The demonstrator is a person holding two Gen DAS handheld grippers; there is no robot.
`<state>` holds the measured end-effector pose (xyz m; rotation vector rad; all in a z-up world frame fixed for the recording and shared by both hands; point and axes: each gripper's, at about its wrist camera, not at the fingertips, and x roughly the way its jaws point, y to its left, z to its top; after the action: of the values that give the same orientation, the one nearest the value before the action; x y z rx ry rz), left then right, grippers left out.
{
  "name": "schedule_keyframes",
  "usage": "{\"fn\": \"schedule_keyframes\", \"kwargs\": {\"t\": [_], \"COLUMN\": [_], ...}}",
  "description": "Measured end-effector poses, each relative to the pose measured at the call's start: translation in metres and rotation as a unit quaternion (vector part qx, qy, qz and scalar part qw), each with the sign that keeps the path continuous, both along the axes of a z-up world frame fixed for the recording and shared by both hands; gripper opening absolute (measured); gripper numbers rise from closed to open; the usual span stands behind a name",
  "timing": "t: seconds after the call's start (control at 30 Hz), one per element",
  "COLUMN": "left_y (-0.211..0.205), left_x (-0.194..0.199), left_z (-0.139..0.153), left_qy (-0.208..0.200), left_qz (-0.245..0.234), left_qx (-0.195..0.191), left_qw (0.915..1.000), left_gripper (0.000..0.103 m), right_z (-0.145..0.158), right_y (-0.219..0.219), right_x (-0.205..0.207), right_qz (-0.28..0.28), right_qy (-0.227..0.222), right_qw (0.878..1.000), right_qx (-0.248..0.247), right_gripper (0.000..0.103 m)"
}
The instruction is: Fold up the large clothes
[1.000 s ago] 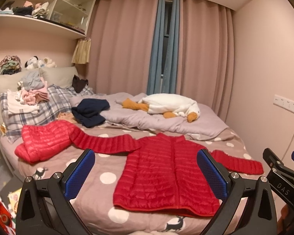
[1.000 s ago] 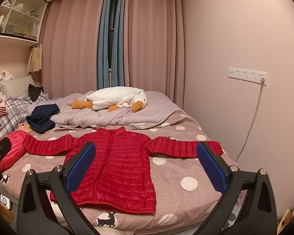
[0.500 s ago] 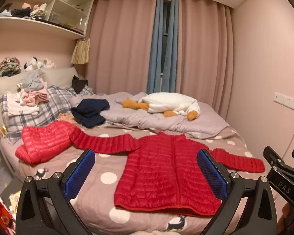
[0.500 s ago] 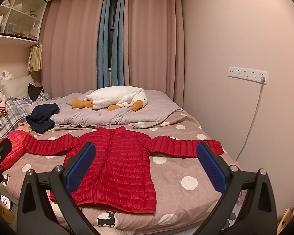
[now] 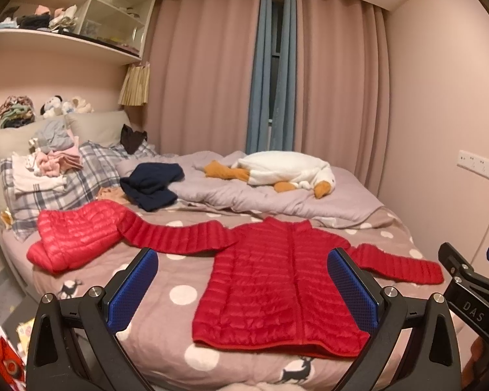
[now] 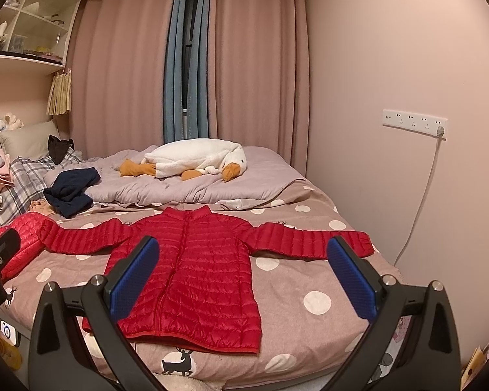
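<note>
Lying beyond spread fingers, red jacket

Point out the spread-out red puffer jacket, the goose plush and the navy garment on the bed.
red puffer jacket [image 6: 195,280]: right wrist view, on the chest panel beside the zip.
goose plush [image 6: 192,158]: right wrist view, on its white body.
navy garment [image 5: 151,184]: left wrist view, on the middle of the crumpled heap.

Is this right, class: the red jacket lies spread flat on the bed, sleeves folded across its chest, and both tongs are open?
Not quite. The red jacket lies flat on the bed, but its sleeves stretch straight out sideways, as the right wrist view shows. Both tongs are open.
</note>
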<state>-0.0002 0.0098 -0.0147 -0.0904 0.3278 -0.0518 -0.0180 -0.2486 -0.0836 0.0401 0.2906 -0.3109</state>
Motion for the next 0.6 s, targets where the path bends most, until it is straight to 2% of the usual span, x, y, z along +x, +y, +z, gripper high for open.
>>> {"fn": "schedule_keyframes", "kwargs": {"t": [0.33, 0.47, 0.6], "left_y": [0.002, 0.010, 0.022], "left_x": [0.012, 0.035, 0.074], "left_z": [-0.007, -0.016, -0.032], "left_qy": [0.008, 0.029, 0.049], "left_qz": [0.002, 0.017, 0.031], "left_qx": [-0.005, -0.026, -0.044], "left_qw": [1.0000, 0.9991, 0.9973], "left_gripper": [0.103, 0.103, 0.103], "right_z": [-0.004, -0.014, -0.032], "right_y": [-0.001, -0.008, -0.025], "right_x": [0.014, 0.033, 0.064], "right_qz": [0.000, -0.002, -0.011], "right_qy": [0.011, 0.029, 0.061], "right_qw": [1.000, 0.999, 0.998], "right_qx": [0.006, 0.013, 0.026], "right_gripper": [0.103, 0.103, 0.103]}}
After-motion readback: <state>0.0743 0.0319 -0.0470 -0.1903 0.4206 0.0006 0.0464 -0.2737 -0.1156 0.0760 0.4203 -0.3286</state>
